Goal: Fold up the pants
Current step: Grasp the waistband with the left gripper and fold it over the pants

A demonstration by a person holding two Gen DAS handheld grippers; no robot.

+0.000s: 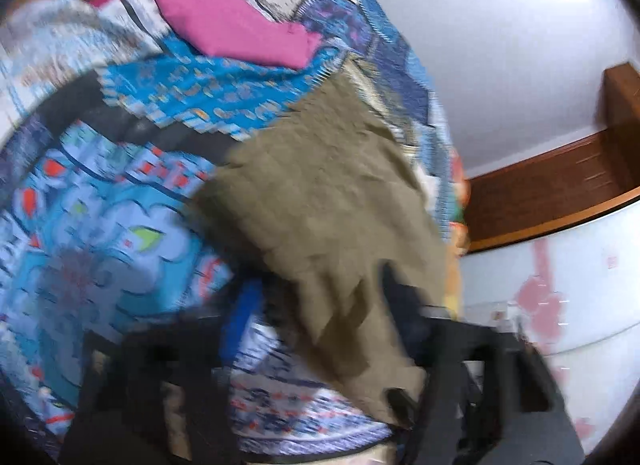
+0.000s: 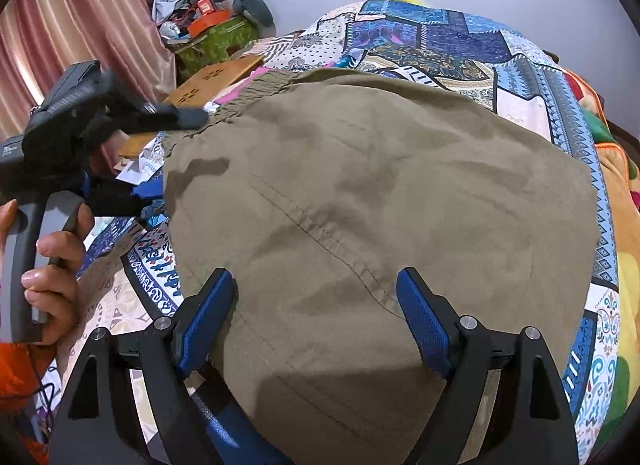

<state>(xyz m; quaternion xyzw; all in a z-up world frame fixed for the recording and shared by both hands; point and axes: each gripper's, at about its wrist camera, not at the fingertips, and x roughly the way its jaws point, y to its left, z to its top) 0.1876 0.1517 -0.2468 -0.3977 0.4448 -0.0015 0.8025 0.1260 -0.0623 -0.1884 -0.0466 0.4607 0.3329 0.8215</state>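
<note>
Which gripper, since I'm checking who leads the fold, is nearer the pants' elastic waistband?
Left. The left gripper is right at the waistband; the right gripper hangs open over the opposite end of the pants.

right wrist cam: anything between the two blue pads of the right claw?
Yes. In the right wrist view the khaki pants lie between the right claw's open blue pads, spread over the patterned bedspread.

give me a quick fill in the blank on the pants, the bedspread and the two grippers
1. The pants are ____ in colour.
2. They lie on a patchwork ____.
3. The right gripper has ____ pads.
4. The left gripper reaches the pants at the elastic ____.

Missing words: khaki; bedspread; blue; waistband
</note>
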